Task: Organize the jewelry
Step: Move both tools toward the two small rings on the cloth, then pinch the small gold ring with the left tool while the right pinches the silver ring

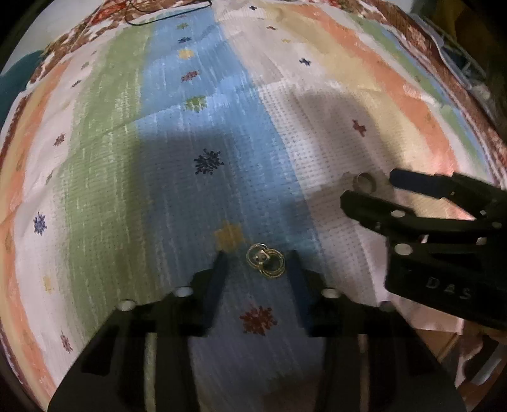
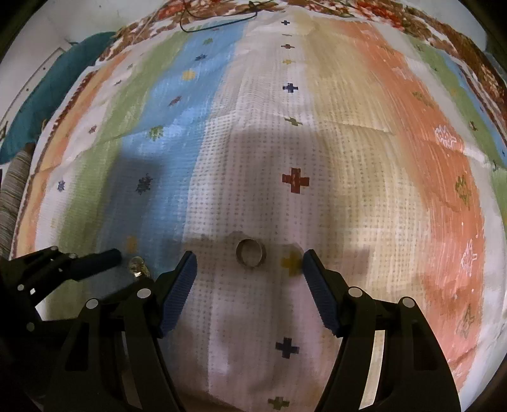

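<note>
A cluster of thin gold rings [image 1: 265, 262] lies on the blue stripe of the patterned cloth, between the tips of my open left gripper [image 1: 258, 258]. It also shows in the right wrist view [image 2: 137, 265]. A wide silver band ring [image 2: 250, 253] lies on the white stripe, just ahead of my open right gripper [image 2: 248, 258]. In the left wrist view the silver ring [image 1: 364, 181] sits between the fingertips of the right gripper [image 1: 369, 187]. The left gripper [image 2: 118, 263] shows at the lower left of the right wrist view. Both grippers are empty.
A striped cloth [image 2: 348, 142] with small cross and flower motifs covers the surface. A black cord [image 1: 164, 12] lies at the far edge. A teal cushion [image 2: 54, 101] sits beyond the cloth's left side. The cloth's near right corner shows bare wood [image 1: 443, 344].
</note>
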Motion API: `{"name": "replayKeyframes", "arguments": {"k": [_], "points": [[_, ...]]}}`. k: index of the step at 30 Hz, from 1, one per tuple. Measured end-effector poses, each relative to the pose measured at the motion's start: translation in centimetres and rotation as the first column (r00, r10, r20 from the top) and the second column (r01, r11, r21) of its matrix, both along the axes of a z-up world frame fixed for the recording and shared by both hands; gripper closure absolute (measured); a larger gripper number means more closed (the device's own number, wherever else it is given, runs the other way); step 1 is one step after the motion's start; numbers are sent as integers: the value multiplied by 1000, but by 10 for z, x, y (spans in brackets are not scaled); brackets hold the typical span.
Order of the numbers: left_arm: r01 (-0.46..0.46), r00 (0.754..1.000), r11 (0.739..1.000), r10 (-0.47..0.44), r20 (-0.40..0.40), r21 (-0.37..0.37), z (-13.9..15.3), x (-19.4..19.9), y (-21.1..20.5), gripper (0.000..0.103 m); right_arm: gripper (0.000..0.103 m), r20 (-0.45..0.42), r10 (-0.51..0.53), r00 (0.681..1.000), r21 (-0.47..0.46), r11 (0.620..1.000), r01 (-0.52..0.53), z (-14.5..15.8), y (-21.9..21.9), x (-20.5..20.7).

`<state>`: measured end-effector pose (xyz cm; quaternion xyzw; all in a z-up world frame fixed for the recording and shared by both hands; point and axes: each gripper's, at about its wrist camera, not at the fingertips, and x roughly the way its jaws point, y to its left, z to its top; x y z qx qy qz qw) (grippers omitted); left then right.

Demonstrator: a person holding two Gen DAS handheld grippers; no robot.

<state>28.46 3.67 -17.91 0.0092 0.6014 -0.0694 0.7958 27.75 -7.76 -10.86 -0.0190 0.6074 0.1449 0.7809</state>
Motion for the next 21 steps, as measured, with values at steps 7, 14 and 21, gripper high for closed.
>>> {"name": "replayKeyframes", "arguments": {"k": [7,14,21], "points": [[20,1000,1000,-20,17,16,-1,1,1,81,58,2,13,1000,-70,997,-13,-3,-3,-1],[18,1000,1000,-19,19,24,-3,-2,-8,82,88,1,-10,1000,-44,999,10,0,-14,1],[4,999,1000,-4,38,13,13,-15,-5,99,98,21,-12,1000,-7,1000,13,12,-17,-6]]}}
